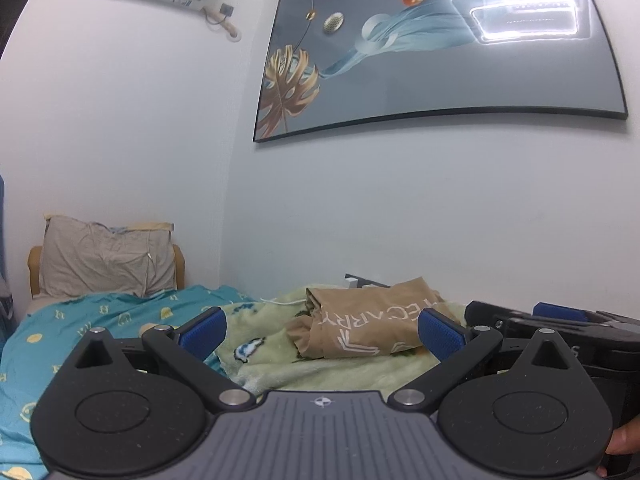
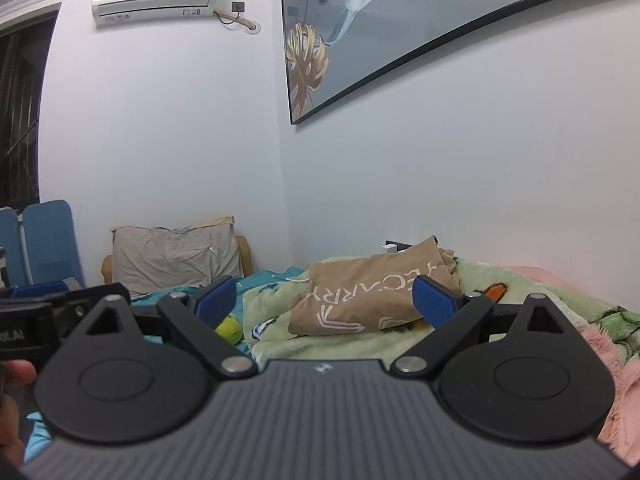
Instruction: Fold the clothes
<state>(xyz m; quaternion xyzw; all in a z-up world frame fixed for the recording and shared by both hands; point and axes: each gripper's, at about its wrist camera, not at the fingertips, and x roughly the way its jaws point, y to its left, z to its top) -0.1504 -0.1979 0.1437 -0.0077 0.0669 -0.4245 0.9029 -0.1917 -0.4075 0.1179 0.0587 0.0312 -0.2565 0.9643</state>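
Pale walls close off the bed (image 1: 120,320) on the far side, so open room lies only on the near side of the tan garment (image 1: 360,320), which sits as a folded bundle on the green blanket (image 1: 280,368), ahead of and between both sets of jaws. The left gripper (image 1: 322,332) and right gripper (image 2: 324,300) hold their blue pads wide apart, gripping nothing. Risk: a low pinch could snag the plush blanket along with the cloth, or undo the bundle's loose far edge near the wall.
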